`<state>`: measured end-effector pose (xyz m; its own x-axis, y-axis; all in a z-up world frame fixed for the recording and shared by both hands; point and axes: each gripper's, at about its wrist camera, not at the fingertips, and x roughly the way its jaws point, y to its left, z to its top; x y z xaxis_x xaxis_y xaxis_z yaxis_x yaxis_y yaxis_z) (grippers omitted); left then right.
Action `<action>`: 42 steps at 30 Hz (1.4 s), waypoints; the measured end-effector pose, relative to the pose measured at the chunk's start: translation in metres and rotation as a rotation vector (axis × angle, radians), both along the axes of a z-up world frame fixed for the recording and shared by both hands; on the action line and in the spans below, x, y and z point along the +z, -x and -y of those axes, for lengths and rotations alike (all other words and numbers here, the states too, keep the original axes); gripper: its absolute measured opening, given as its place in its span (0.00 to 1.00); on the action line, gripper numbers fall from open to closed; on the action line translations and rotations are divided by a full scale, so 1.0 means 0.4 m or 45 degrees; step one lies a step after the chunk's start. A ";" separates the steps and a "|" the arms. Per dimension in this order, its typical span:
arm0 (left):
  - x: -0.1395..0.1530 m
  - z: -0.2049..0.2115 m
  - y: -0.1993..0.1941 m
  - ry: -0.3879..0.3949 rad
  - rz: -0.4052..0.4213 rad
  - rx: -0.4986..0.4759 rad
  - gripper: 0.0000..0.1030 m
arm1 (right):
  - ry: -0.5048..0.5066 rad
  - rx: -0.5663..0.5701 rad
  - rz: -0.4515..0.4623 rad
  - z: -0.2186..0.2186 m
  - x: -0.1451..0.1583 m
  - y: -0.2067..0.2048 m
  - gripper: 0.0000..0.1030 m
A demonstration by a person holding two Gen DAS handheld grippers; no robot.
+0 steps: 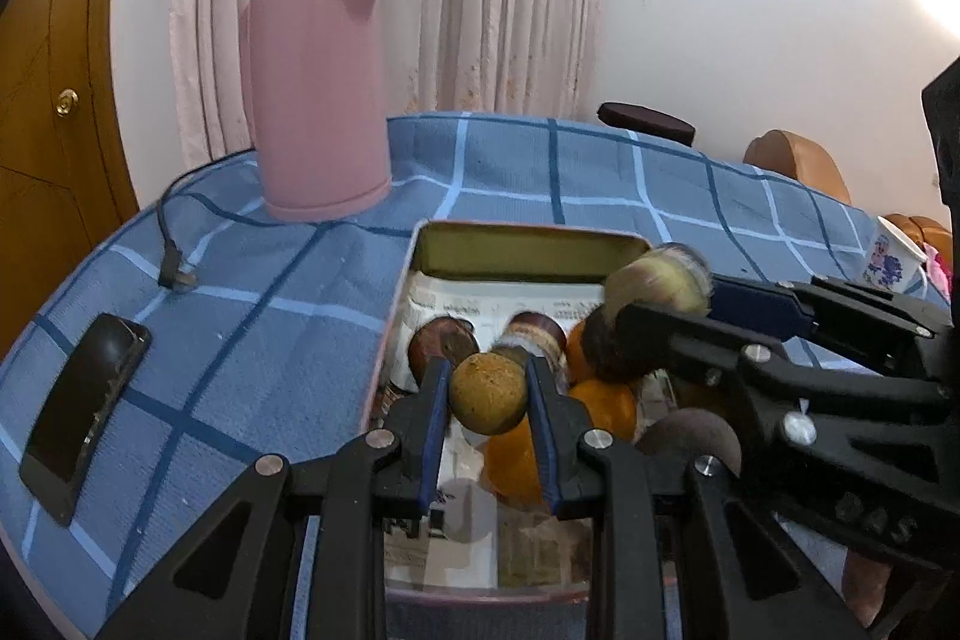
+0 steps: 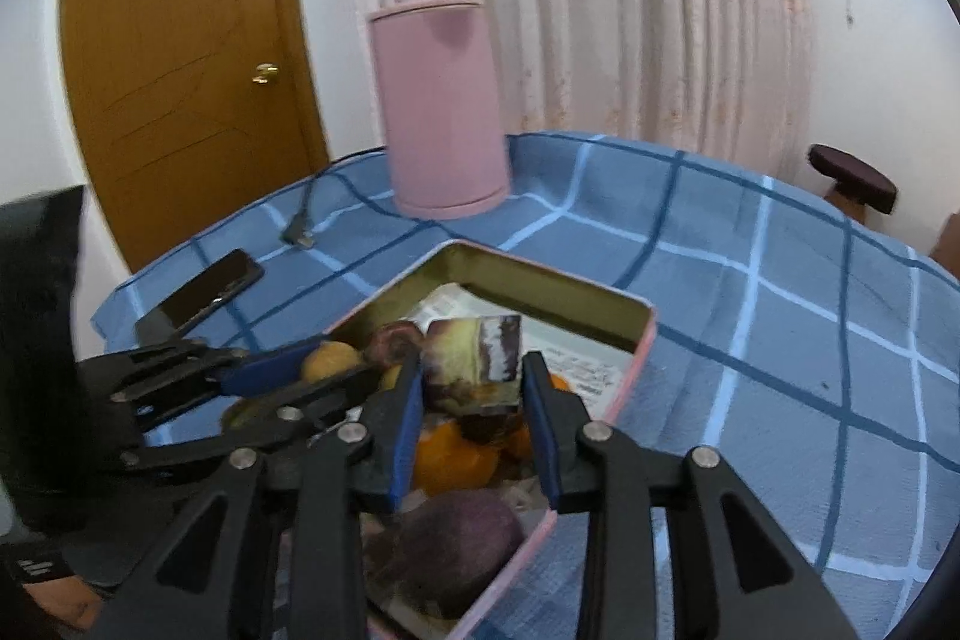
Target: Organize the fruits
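A pink tin box (image 1: 528, 235) lined with newspaper sits on the blue checked tablecloth and holds several fruits: oranges (image 1: 603, 400), dark round fruits (image 1: 441, 340) and a purple one (image 2: 456, 526). My left gripper (image 1: 487, 391) is shut on a small brownish-yellow round fruit (image 1: 487, 394) above the box. My right gripper (image 2: 474, 370) is shut on a pale yellow-purple fruit (image 2: 471, 358) above the box; it also shows in the left wrist view (image 1: 657, 280). The left gripper's fruit shows in the right wrist view (image 2: 330, 361).
A tall pink kettle (image 1: 318, 100) stands behind the box, its black cable plug (image 1: 177, 274) lying on the cloth. A black phone (image 1: 84, 412) lies at the table's left edge. A printed paper cup (image 1: 894, 259) stands at the far right. A dark stool (image 2: 852, 181) stands beyond the table.
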<state>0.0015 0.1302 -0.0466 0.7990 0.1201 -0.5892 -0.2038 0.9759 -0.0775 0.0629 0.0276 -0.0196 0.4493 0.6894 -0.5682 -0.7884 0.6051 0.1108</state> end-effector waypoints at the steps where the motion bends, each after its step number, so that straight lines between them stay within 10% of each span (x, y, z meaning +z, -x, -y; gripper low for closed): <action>1: -0.004 0.005 0.003 -0.001 -0.008 -0.013 0.27 | 0.002 0.016 0.003 -0.004 0.000 0.008 0.42; 10: 0.010 0.000 0.041 -0.030 0.026 0.034 0.62 | 0.008 0.021 0.118 0.001 0.026 0.064 0.59; 42: 0.126 0.118 0.108 -0.115 0.171 -0.063 0.70 | -0.136 -0.384 0.148 0.257 0.114 0.078 0.90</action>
<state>-0.0416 0.0829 0.0040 0.8759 0.1266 -0.4656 -0.1494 0.9887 -0.0123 0.0317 -0.0753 0.0262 0.6996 0.5687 -0.4327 -0.5868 0.8027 0.1063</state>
